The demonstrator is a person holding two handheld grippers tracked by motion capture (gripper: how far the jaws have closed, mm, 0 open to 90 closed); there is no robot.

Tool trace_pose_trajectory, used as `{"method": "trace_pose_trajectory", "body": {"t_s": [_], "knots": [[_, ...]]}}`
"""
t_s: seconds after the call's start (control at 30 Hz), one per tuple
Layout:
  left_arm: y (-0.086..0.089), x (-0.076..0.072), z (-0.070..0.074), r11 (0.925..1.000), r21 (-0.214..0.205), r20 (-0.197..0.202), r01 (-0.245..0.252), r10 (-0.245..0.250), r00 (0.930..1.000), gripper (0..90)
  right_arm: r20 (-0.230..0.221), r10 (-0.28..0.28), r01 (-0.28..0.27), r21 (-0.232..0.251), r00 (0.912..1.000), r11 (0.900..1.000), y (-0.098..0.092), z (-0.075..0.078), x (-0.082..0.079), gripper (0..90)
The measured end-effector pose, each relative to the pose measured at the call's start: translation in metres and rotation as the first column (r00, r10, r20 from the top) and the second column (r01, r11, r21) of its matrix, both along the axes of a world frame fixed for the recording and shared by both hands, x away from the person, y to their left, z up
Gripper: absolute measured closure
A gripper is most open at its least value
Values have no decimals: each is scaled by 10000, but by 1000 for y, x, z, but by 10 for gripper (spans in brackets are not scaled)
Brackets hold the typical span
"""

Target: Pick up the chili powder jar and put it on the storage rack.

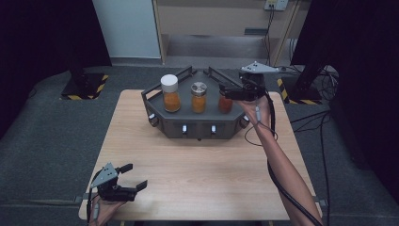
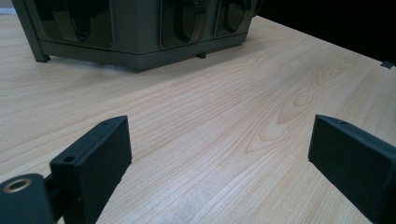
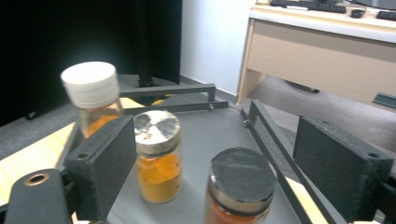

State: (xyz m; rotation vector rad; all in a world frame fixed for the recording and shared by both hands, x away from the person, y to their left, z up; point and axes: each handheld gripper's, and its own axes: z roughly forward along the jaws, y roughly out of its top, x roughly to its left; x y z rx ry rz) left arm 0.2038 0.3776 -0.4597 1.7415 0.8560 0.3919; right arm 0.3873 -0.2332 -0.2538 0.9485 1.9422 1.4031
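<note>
A dark grey rack [image 1: 197,128] stands at the far middle of the wooden table [image 1: 197,174] and carries three jars of orange powder. The white-lidded jar [image 1: 170,92] is at the left, the silver-lidded jar [image 1: 199,96] in the middle, the dark-lidded jar [image 1: 226,104] at the right. My right gripper [image 1: 225,92] hovers just over the dark-lidded jar [image 3: 241,179], open, its pads [image 3: 105,163] clear of the lid. My left gripper [image 1: 135,176] rests open at the table's near left corner, with bare wood between its jaws [image 2: 219,135].
The rack's raised rails [image 3: 275,144] run close beside the right jaw. A cable [image 1: 263,136] trails along the right forearm over the table. Grey floor, striped stand bases [image 1: 84,87] and a beige desk [image 1: 221,19] lie behind the table.
</note>
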Motion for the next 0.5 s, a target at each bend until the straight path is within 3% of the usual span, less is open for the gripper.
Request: {"method": "trace_pose_trajectory", "body": {"t_s": [0.5], "knots": [[-1,0,1,10000,28,21,-23,23,10000,51,503,1023,-1034,202,9935,9944,-18,-2,-42,129]]}}
